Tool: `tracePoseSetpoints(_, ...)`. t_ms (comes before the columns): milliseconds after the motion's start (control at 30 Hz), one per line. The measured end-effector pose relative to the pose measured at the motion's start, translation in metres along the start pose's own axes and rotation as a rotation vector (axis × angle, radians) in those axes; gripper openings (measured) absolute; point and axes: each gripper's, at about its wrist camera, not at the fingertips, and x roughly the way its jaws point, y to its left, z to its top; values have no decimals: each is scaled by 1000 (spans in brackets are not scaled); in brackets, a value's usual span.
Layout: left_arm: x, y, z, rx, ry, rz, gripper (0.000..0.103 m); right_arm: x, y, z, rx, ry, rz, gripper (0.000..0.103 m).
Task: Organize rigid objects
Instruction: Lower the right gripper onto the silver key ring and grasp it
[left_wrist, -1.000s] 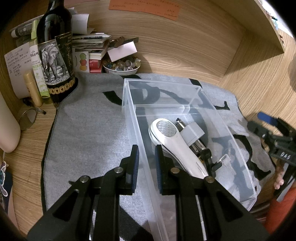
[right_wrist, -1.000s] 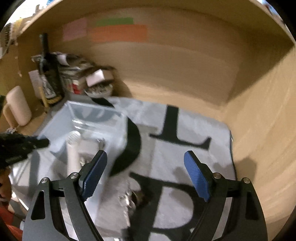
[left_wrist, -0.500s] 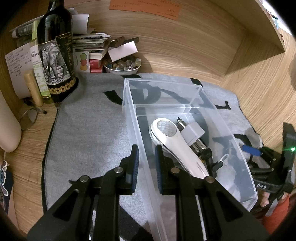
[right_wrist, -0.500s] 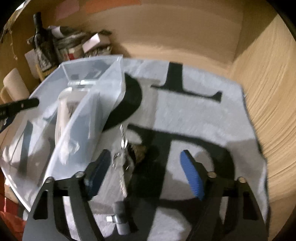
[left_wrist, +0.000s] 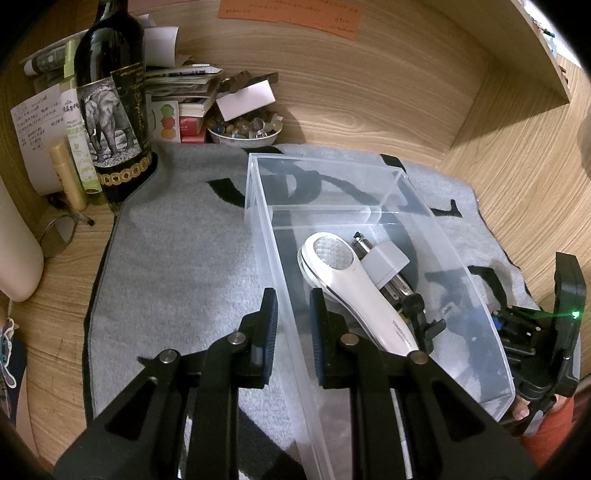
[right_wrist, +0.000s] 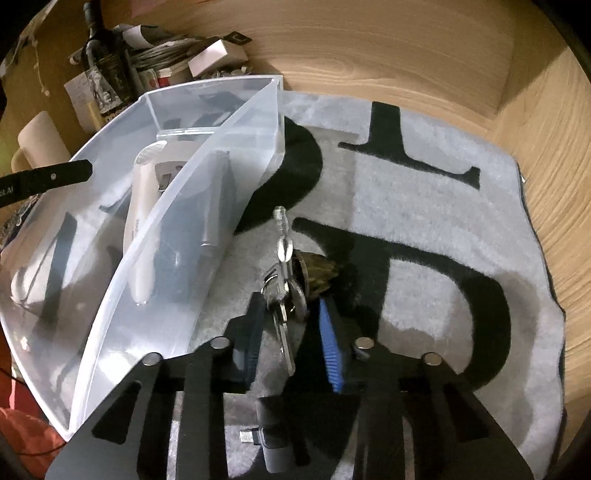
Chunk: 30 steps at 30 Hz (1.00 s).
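Wooden tabletop (left_wrist: 498, 206) with a grey mat (left_wrist: 177, 266) bearing large black letters spread over it.

Clear plastic bin (left_wrist: 369, 173) sits on the mat, ahead of and across the left hand-held gripper (left_wrist: 291, 332). That gripper's jaws are drawn together on the bin's near long wall: one pad outside, one inside, the thin wall clamped between them.

Inside the bin, just past the left gripper's inner finger: a white handheld device (left_wrist: 354, 288) lying lengthwise, round textured head pointing away. Touching it on the far side, a small grey adapter block (left_wrist: 388, 262) on top of a dark metal tool (left_wrist: 402, 291); details of the tool are hard to make out.

Dark wine bottle with an elephant label (left_wrist: 110, 118) stands well off to the left gripper's upper left, beside stacked papers and a bowl of small stones (left_wrist: 243, 129).

Right hand-held gripper (right_wrist: 293, 328) is outside the bin, down on the mat just right of its wall. Its jaws have just been closing and now stand narrow, with a bunch of keys (right_wrist: 286, 291) between the blue pads; whether both pads press on the keys cannot be told. A clear bead strand (right_wrist: 282, 236) runs forward from the bunch.

A small dark USB plug (right_wrist: 269, 439) lies on the mat under the right gripper's body.
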Motion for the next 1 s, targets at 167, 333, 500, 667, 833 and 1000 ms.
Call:
tracePoseSetpoints(167,0,0,0,-1,-1,-1,16,-2,-8,-1,22,-9,-26,14)
tracePoseSetpoints(333,0,0,0,-1,-1,0,16,-8,-17,-2,63,-24,-50,13)
tracePoseSetpoints(500,0,0,0,-2,0,0,16,-7,-27,1,107,12,-45,10)
tracePoseSetpoints(667,0,0,0,-2,0,0,16,-6,-27,-3,108,14,-33,11)
tracePoseSetpoints(833,0,0,0,-1,0,0,16,-3,-23,-1,101,7,-33,11)
tracePoseSetpoints(1000,0,0,-1,-3,-1,-2,16,2,-16,4,73,-4,-54,9)
